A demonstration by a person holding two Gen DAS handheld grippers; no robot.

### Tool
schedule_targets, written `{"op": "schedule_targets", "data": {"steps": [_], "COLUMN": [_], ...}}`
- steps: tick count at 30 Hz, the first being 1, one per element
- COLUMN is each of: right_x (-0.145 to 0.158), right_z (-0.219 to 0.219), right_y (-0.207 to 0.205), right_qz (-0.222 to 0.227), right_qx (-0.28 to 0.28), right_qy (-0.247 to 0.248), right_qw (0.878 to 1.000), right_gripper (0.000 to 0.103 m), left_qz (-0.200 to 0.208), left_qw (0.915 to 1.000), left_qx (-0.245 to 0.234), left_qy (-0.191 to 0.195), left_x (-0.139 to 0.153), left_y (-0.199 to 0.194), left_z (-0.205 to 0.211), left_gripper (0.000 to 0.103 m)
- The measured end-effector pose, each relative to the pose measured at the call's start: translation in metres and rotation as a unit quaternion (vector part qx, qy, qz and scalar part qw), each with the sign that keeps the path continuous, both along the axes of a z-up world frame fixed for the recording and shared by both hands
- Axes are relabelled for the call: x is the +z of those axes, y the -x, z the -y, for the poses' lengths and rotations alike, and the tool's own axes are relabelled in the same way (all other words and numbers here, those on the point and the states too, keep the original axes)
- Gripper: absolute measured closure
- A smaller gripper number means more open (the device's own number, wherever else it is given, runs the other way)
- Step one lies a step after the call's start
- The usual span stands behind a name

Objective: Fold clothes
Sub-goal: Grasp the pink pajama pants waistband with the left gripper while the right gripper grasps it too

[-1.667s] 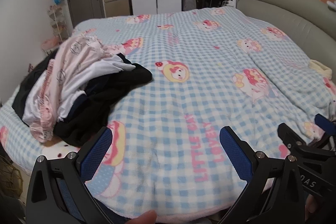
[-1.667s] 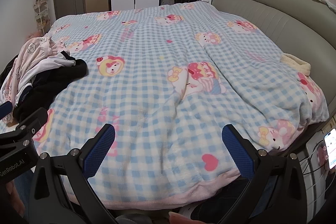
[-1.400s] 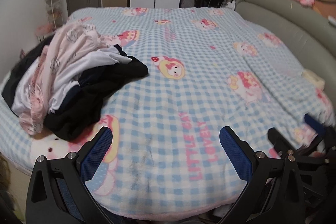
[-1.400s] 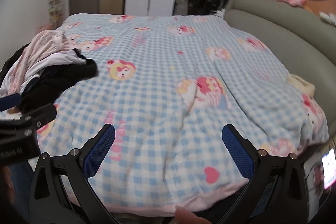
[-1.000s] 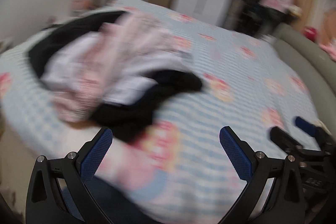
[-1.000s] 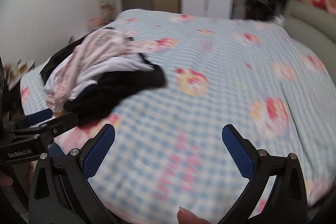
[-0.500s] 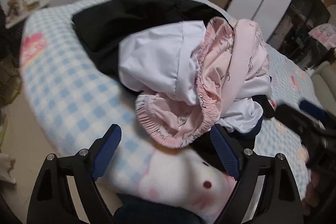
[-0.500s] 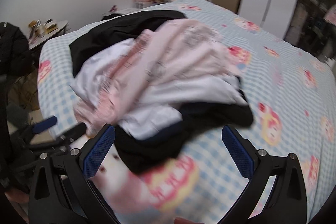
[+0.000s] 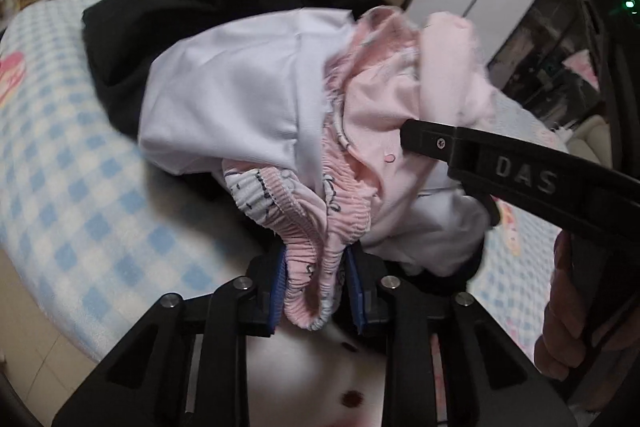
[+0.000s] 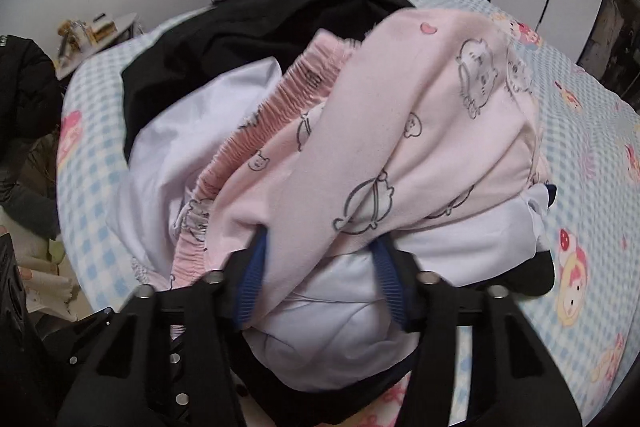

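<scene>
Pale pink cotton pyjama trousers with a grey cartoon-animal print (image 10: pixel 400 131) lie on top of a heap with a white smooth-fabric garment (image 9: pixel 240 99) and a black garment (image 10: pixel 256 27), on a bed covered by a blue-and-white checked fleece blanket (image 9: pixel 60 131). The left gripper (image 9: pixel 316 283) pinches the trousers' ribbed elastic waistband (image 9: pixel 312 227) between narrow blue pads. The right gripper (image 10: pixel 320 275) has its pads partly closed around a fold of pink trouser fabric, over the white garment. The person's hand (image 9: pixel 560 327) holds the right gripper's handle.
</scene>
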State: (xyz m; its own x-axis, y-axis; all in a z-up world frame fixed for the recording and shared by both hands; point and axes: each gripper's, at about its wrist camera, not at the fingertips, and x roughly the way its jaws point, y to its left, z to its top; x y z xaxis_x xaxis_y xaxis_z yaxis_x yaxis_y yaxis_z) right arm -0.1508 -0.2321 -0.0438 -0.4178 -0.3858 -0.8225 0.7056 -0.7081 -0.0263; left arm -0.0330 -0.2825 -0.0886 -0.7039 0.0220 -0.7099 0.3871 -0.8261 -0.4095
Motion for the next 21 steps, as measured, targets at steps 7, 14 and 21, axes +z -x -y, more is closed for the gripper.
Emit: {"op": "schedule_targets", "data": {"steps": [7,14,21], "right_x": [0.038,0.051,0.018], "right_z": [-0.046,-0.065,-0.022], "right_y": [-0.002,-0.013,-0.03], "right_qz": [-0.041,-0.002,0.048], "right_qx": [-0.049,-0.017,0.026], "right_qy": [0.035,0.06,0.056], "right_qw": [0.997,0.998,0.997], "right_gripper": [0.101,0.098,0.032], "left_qz": [-0.015,-0.009,-0.022], "left_qw": [0.9996,0.9997,0.9994], "left_qx": [-0.018,0.02,-0.005], "left_qy": [0.018,0.001,-0.026], "left_x": [0.019,0.017,0.007], "left_y": [-0.002,-0.027,-0.016], "left_z": [-0.026,-0.006,0.0], "left_gripper": [0.08,0.072,0.06]}}
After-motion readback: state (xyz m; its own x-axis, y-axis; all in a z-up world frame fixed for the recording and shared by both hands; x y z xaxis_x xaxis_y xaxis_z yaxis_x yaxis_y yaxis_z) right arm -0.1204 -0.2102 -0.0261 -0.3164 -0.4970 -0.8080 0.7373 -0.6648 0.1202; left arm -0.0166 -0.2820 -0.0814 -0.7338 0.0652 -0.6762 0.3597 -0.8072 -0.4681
